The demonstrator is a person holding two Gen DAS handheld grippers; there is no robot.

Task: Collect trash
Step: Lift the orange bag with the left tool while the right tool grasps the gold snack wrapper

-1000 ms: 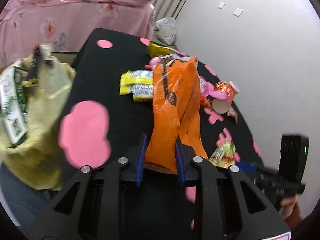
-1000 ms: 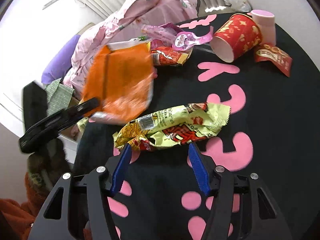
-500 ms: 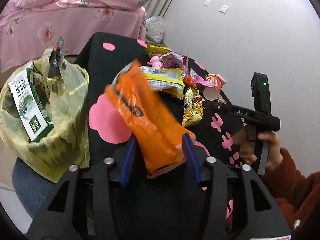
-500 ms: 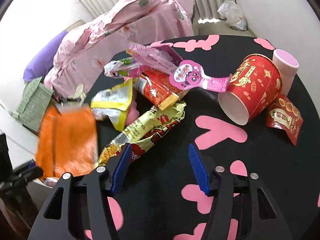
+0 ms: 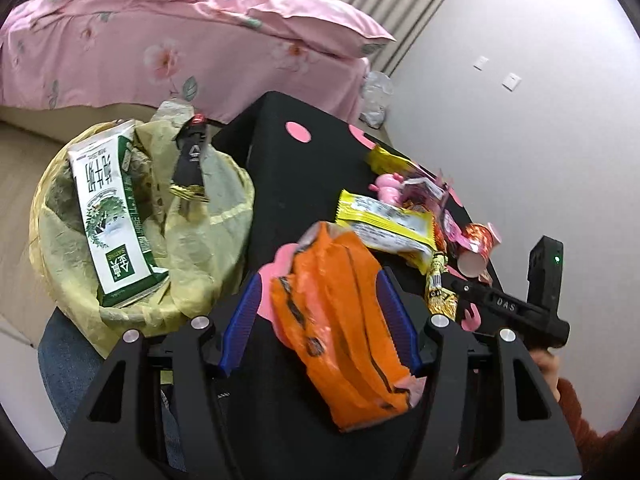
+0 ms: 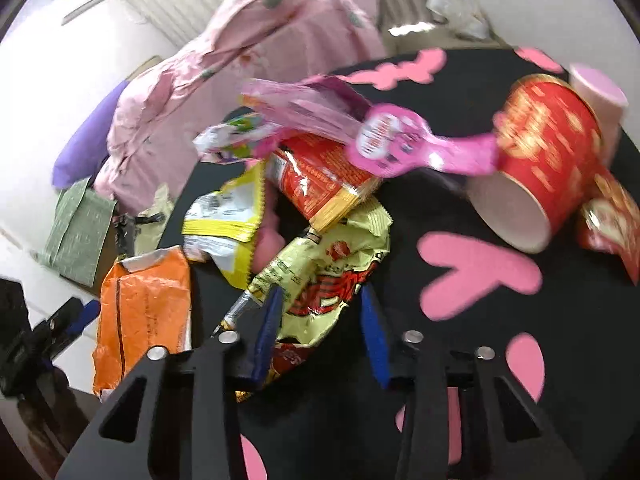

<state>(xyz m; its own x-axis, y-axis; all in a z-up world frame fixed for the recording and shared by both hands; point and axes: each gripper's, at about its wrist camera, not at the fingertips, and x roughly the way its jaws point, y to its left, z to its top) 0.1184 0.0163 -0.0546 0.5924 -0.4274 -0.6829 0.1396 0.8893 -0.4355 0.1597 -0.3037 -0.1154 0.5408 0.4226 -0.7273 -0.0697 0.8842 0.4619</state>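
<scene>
My left gripper has opened wide; the orange snack bag lies loose between its blue pads, near the table's left edge beside the yellow trash bag. The orange bag also shows in the right wrist view. My right gripper is open, its pads either side of a yellow-green wrapper on the black table. Behind it lie a yellow-white wrapper, a red wrapper, a pink pouch and a tipped red paper cup.
The trash bag holds a green-white milk carton and is clipped open by a black clip. A pink-quilted bed stands behind. A small red packet and a pink cup sit at the table's right.
My left gripper carried the orange bag left toward the trash bag and opened its jaws. My right gripper moved forward over the yellow-green wrapper.
</scene>
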